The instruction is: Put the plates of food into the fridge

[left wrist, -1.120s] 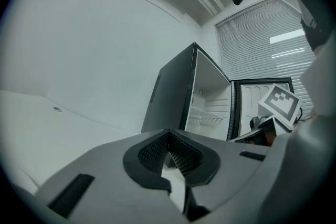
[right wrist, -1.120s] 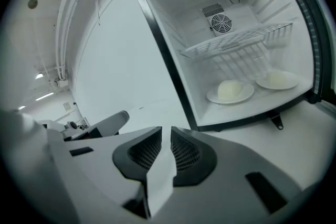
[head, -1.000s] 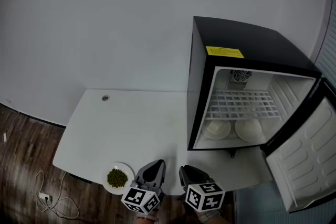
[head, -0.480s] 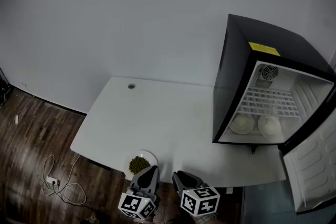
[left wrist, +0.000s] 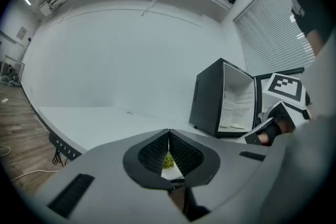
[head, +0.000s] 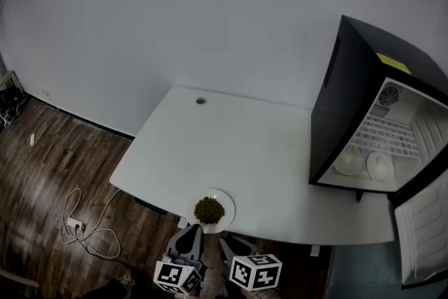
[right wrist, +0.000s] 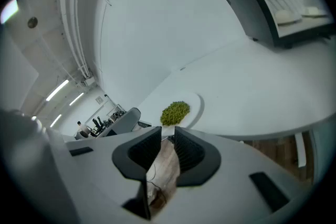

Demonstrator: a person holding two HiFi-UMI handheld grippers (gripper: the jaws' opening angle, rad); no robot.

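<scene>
A white plate of green food [head: 210, 210] sits at the white table's [head: 245, 150] near edge. Both grippers hover just in front of it, off the edge. My left gripper [head: 190, 233] has its jaws meeting at the tips with nothing held; the plate [left wrist: 169, 161] shows through the hollow below them. My right gripper [head: 227, 244] stands slightly open and empty, just short of the plate [right wrist: 181, 111]. The black fridge [head: 364, 101] stands open at the table's right end, with two pale plates [head: 348, 161] [head: 380, 166] on its floor.
The fridge door [head: 420, 234] hangs open past the table's right corner. A cable and wall socket [head: 75, 224] lie on the wooden floor at left. A small round grommet [head: 201, 101] marks the table's far side.
The view has swung left, so the fridge has slid toward the right edge. Both grippers have travelled left along the table's front edge and now face the plate of greens.
</scene>
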